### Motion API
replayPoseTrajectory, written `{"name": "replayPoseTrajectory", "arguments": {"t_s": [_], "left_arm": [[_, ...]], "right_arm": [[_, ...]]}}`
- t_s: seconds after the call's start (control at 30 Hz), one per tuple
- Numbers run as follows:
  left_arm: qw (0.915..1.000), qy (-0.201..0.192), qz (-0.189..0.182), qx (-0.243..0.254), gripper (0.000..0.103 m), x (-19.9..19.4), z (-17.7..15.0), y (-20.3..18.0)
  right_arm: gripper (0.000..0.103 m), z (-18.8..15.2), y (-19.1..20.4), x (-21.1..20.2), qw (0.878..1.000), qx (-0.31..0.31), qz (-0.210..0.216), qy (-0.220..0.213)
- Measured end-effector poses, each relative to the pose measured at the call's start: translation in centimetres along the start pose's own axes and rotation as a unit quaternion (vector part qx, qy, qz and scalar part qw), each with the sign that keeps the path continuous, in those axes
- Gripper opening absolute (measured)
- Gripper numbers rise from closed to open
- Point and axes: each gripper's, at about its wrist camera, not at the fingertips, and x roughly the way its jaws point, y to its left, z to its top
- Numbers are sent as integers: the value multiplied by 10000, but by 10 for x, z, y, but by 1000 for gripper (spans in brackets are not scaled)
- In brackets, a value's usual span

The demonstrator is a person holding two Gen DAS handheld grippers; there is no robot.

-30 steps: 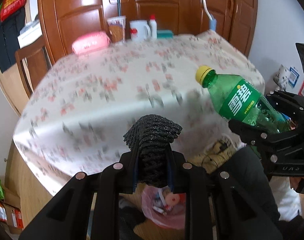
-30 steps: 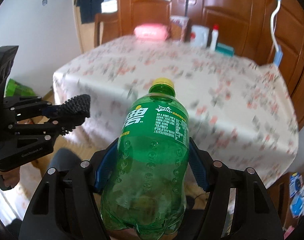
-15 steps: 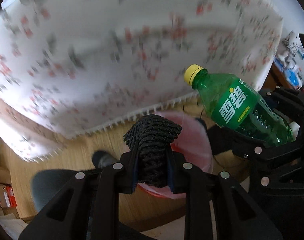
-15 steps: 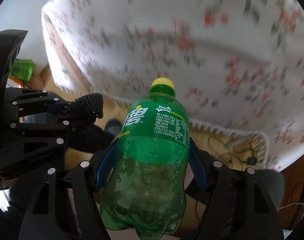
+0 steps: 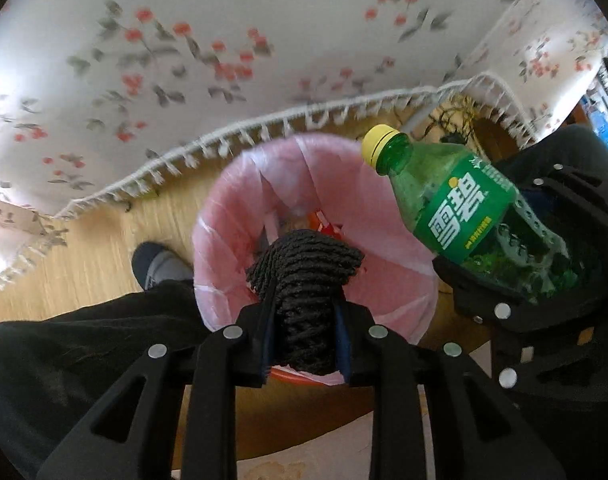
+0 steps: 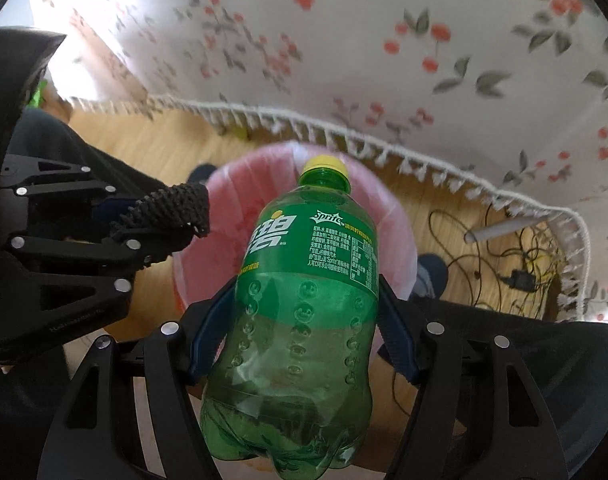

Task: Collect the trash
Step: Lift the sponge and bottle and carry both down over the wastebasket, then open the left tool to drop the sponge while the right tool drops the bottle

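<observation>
Above 1 pink-lined bin point(image 5: 224, 216): 1 green bottle point(image 6: 304, 300), 1 black knit bundle point(image 5: 304, 280), 2 grippers.

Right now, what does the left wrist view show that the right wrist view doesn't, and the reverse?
Only the left wrist view shows the red and orange scraps already lying inside the pink-lined waste bin.

Only the right wrist view shows the tangle of dark cables and a pale tube on the wooden floor.

Both show the bin, the floral fringed tablecloth, the black knitted bundle clamped in the left gripper, and the green plastic Sprite bottle with yellow cap clamped in the right gripper, both items above the bin.
</observation>
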Motion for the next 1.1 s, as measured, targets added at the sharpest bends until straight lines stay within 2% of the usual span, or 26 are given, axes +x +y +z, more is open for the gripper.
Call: {"name": "replayPoseTrajectory", "arguments": {"t_s": [0.17,0.3,0.43,0.5,0.77,0.87,1.1], "left_arm": [[9996,287,9,17,29,30,6,-1],[9994,355,-18,0,34,42,10,0],[9989,458,-32,-47,47,51,11,3],[9985,533,-51,-82,50,55,10,5],[9981,572,-6,-240,72,59,11,13],[9979,525,180,-329,82,55,12,18],[9927,443,723,-855,85,47,11,45]], "right_arm": [[66,-1,-4,17,9998,13,17,213],[66,-2,-9,29,9994,62,57,347],[66,-2,-13,42,9988,70,64,471],[66,0,-14,47,9986,87,61,515],[66,-1,-19,51,9979,197,105,600],[67,-1,-16,55,9978,143,101,647],[67,3,-3,64,9977,-101,149,647]]}}
